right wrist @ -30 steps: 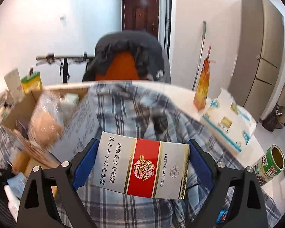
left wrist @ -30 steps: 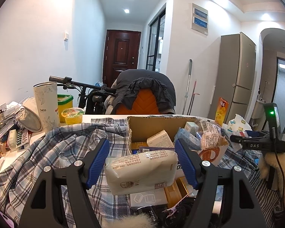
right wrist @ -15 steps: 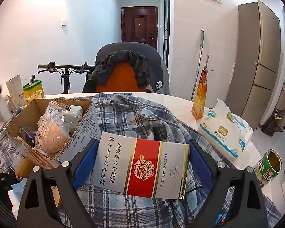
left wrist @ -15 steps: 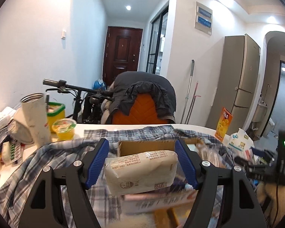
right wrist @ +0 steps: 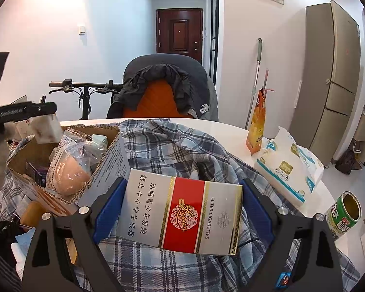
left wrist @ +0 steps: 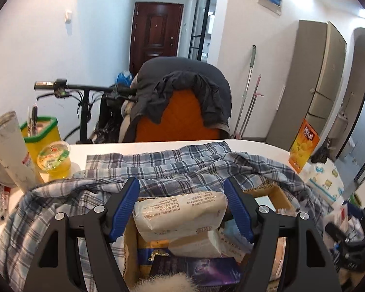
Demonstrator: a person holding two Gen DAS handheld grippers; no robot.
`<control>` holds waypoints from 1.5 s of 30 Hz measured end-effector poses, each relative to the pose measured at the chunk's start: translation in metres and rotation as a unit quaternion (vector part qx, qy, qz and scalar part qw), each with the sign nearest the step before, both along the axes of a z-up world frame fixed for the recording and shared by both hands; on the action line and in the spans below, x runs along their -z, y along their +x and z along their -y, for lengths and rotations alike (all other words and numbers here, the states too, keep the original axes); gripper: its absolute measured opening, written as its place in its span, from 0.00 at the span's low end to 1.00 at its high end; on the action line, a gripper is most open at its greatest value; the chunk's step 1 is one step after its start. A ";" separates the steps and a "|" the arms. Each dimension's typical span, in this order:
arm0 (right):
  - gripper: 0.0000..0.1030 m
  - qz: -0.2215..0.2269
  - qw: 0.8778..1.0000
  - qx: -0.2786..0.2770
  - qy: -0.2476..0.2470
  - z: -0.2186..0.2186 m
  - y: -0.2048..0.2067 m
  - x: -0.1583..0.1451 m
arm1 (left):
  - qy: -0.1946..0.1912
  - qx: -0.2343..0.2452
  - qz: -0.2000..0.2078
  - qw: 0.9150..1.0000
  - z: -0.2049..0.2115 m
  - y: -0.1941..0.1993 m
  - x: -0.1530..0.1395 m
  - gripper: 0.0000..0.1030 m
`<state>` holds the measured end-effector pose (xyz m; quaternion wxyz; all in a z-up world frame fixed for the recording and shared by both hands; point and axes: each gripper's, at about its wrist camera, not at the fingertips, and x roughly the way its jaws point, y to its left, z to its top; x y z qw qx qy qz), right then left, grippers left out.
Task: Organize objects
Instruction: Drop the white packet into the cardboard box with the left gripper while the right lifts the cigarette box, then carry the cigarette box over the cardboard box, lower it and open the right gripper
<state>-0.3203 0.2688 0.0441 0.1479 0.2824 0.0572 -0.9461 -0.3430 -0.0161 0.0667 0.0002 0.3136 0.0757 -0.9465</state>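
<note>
My left gripper (left wrist: 181, 202) is shut on a pale plastic food packet (left wrist: 180, 213), held over the open cardboard box (left wrist: 277, 194) that sits on the plaid shirt (left wrist: 170, 165). From the right wrist view the same left gripper (right wrist: 46, 126) shows at far left with the packet (right wrist: 47, 127) above the box (right wrist: 104, 131). My right gripper (right wrist: 182, 206) is shut on a silver, red and gold cigarette carton (right wrist: 182, 214), held over the plaid shirt (right wrist: 172, 143) to the right of the box.
The box holds several packets and small cartons. On the white table stand a white tumbler (left wrist: 8, 150), a yellow pen pot (left wrist: 42, 133), a jelly cup (left wrist: 54, 158), an orange snack bag (right wrist: 258, 124), a tissue pack (right wrist: 289, 165) and a green can (right wrist: 345, 214). A chair with jackets (right wrist: 165, 90) stands behind.
My left gripper has carried the packet forward over the table, so the box now lies right under and around it. The right gripper and its carton have stayed put.
</note>
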 end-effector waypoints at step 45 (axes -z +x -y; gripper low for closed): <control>0.88 0.005 0.970 -0.120 -0.212 0.047 -0.029 -0.070 | -0.073 -0.016 -0.130 0.989 0.008 0.175 0.019 1.00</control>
